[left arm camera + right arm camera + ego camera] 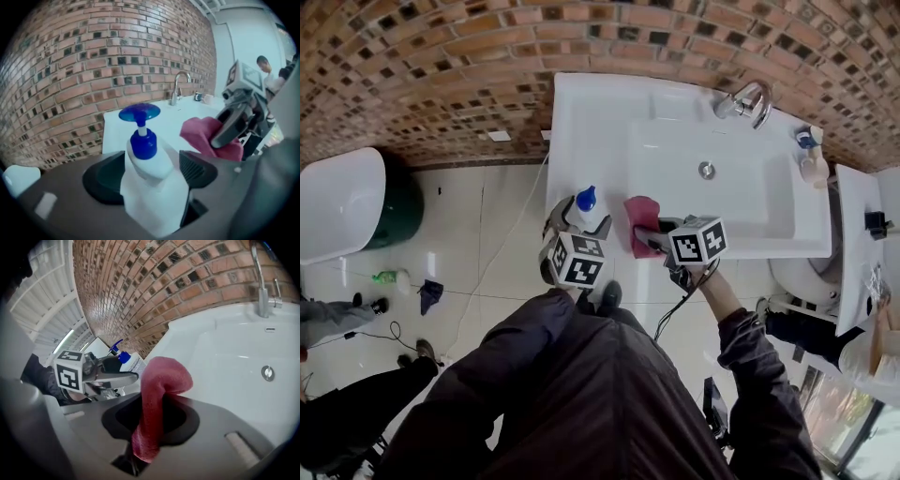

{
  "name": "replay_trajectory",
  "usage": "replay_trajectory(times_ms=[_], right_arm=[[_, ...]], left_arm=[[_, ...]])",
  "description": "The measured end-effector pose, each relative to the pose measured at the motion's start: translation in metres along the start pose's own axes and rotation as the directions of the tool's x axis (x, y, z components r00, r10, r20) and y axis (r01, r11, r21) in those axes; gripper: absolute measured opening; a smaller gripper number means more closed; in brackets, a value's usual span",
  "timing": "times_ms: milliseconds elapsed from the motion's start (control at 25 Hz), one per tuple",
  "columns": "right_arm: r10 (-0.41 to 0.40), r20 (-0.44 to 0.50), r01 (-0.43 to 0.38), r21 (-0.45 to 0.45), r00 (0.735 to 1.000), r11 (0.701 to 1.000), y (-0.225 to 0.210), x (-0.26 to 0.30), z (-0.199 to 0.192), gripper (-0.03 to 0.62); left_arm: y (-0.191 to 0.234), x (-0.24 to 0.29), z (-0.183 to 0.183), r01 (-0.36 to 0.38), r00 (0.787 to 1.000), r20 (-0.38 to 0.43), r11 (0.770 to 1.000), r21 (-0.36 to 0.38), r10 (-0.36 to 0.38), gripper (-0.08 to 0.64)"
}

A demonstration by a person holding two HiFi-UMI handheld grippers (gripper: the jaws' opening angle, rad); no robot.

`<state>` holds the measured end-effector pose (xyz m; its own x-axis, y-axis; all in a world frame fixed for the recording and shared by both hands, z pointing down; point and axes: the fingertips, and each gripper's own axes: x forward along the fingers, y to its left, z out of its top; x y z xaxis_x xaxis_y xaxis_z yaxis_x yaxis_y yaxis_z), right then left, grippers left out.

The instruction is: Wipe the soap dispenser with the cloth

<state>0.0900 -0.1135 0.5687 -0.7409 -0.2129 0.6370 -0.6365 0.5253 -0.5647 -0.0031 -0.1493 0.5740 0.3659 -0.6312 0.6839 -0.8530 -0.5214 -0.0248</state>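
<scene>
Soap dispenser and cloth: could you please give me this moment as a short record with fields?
soap dispenser: white bottle with a blue pump, at the front left corner of the washbasin
left gripper: open, one jaw on either side of the bottle
cloth: red, bunched
right gripper: shut on the cloth, just right of the bottle
contact: cloth and bottle apart, wiping not yet begun

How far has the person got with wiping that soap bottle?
Done: the right tool has the red cloth pinched. In hand: the soap dispenser sits between the left tool's open jaws, with the cloth beside it, not touching. Left: the wiping itself, as far as one can tell.
</scene>
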Motion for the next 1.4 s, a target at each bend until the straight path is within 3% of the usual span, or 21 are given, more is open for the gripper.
replay_trajectory(times_ms=[200, 280, 360, 440, 560, 600, 640, 680, 760, 880, 960, 1080, 1160, 1280, 1400], right_arm=[[-0.018, 0.011, 0.018, 0.003, 1.000, 1.000, -0.001, -0.018, -0.008, 0.088], [-0.020, 0.022, 0.020, 0.013, 1.000, 1.000, -0.003, -0.022, -0.008, 0.089], [-0.020, 0.027, 0.020, 0.018, 0.999, 1.000, -0.003, -0.023, -0.009, 0.089], [-0.018, 0.028, 0.017, 0.019, 0.999, 1.000, -0.002, -0.022, -0.008, 0.089], [-0.023, 0.028, 0.023, -0.001, 0.999, 1.000, 0.000, -0.017, -0.003, 0.089], [-0.028, 0.024, 0.028, -0.014, 0.999, 0.999, -0.001, -0.014, 0.000, 0.089], [-0.032, 0.017, 0.033, -0.030, 0.999, 0.999, -0.001, -0.010, 0.004, 0.087], [-0.034, 0.008, 0.035, -0.046, 0.999, 0.998, -0.002, -0.006, 0.008, 0.089], [-0.036, -0.007, 0.035, -0.079, 0.999, 0.996, -0.002, 0.002, 0.019, 0.089], [-0.047, -0.017, 0.045, -0.131, 0.999, 0.990, -0.003, 0.012, 0.040, 0.087], [-0.071, -0.025, 0.065, -0.176, 0.997, 0.982, -0.006, 0.019, 0.055, 0.087], [-0.125, -0.057, 0.104, -0.287, 0.990, 0.952, -0.011, 0.030, 0.074, 0.087], [-0.142, -0.099, 0.095, -0.376, 0.985, 0.922, -0.011, 0.039, 0.080, 0.087], [-0.138, -0.178, 0.037, -0.477, 0.974, 0.878, -0.005, 0.052, 0.077, 0.087], [-0.129, -0.228, -0.007, -0.515, 0.965, 0.857, 0.000, 0.056, 0.070, 0.083]], left_arm=[[0.007, 0.005, -0.004, 0.030, 0.999, -0.021, 1.000, -0.008, -0.030, 0.287], [0.005, 0.004, -0.004, 0.091, 0.996, -0.005, 0.996, 0.014, -0.091, 0.278], [-0.001, 0.003, -0.004, 0.201, 0.979, 0.008, 0.977, 0.077, -0.202, 0.264], [-0.013, -0.003, -0.004, 0.343, 0.936, 0.009, 0.916, 0.206, -0.353, 0.258], [-0.031, -0.013, -0.015, 0.514, 0.839, -0.044, 0.762, 0.395, -0.543, 0.247], [-0.033, -0.015, -0.018, 0.534, 0.821, -0.063, 0.725, 0.435, -0.567, 0.240], [-0.033, -0.015, -0.018, 0.535, 0.817, -0.073, 0.705, 0.465, -0.572, 0.238], [-0.032, -0.013, -0.017, 0.523, 0.823, -0.074, 0.701, 0.485, -0.563, 0.239], [-0.027, -0.011, -0.013, 0.481, 0.849, -0.056, 0.722, 0.497, -0.526, 0.262], [-0.018, -0.014, -0.013, 0.430, 0.881, -0.026, 0.776, 0.461, -0.473, 0.281], [-0.014, -0.020, -0.014, 0.407, 0.898, -0.001, 0.831, 0.379, -0.439, 0.271], [-0.012, -0.039, -0.013, 0.373, 0.922, 0.038, 0.911, 0.173, -0.385, 0.227], [-0.020, -0.047, -0.019, 0.349, 0.936, 0.016, 0.934, 0.071, -0.351, 0.227], [-0.032, -0.039, -0.034, 0.303, 0.952, -0.040, 0.953, -0.003, -0.303, 0.226], [-0.030, -0.030, -0.037, 0.265, 0.963, -0.045, 0.963, -0.035, -0.267, 0.109]])
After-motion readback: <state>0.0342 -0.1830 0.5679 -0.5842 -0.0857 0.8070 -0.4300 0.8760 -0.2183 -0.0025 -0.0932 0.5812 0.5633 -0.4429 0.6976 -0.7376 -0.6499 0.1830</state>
